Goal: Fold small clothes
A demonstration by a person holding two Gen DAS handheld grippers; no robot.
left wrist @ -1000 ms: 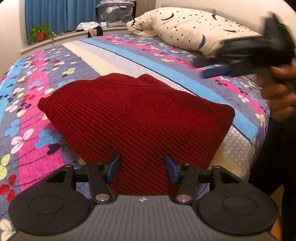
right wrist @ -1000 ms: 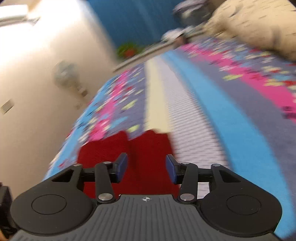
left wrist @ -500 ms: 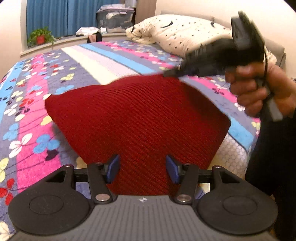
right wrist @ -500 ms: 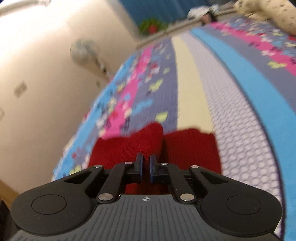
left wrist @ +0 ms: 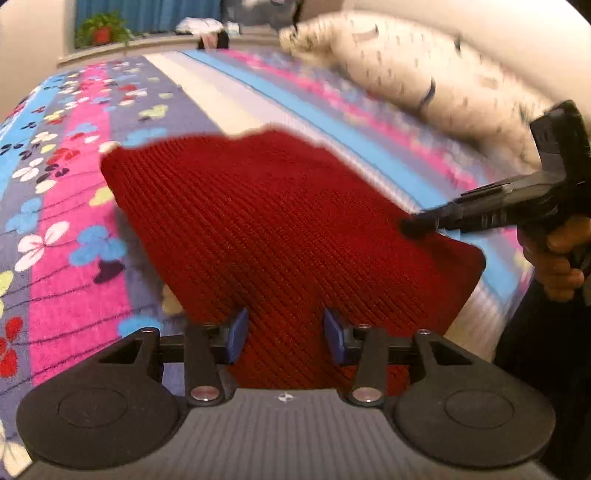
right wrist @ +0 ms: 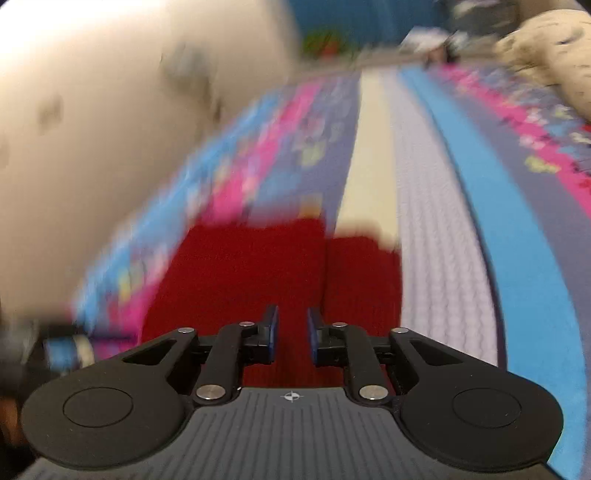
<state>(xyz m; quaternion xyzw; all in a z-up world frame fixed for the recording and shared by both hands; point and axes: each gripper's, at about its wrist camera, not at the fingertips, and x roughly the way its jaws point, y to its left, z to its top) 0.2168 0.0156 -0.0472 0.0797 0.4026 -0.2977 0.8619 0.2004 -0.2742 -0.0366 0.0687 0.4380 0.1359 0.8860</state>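
Observation:
A dark red ribbed knit garment [left wrist: 280,236] lies folded on the striped flowered bedspread [left wrist: 70,221], near the bed's front edge. My left gripper [left wrist: 282,334] is open, its blue pads low over the garment's near edge, holding nothing. My right gripper shows in the left wrist view [left wrist: 410,227] coming in from the right, its tip on the garment's right side. In the blurred right wrist view the right gripper [right wrist: 291,334] is partly open, a small gap between the pads, with the red knit [right wrist: 243,280] below and ahead.
A star-and-moon patterned pillow [left wrist: 436,77] lies at the bed's far right. A potted plant [left wrist: 101,31] and a pile of things stand on the sill behind the bed. A pale wall [right wrist: 92,129] runs along the bed's left side. The bed edge drops off at the near right.
My right gripper had shut on the garment's far edge, carried it toward the near right side, and now its jaws have parted. The left gripper stayed open and moved slightly closer.

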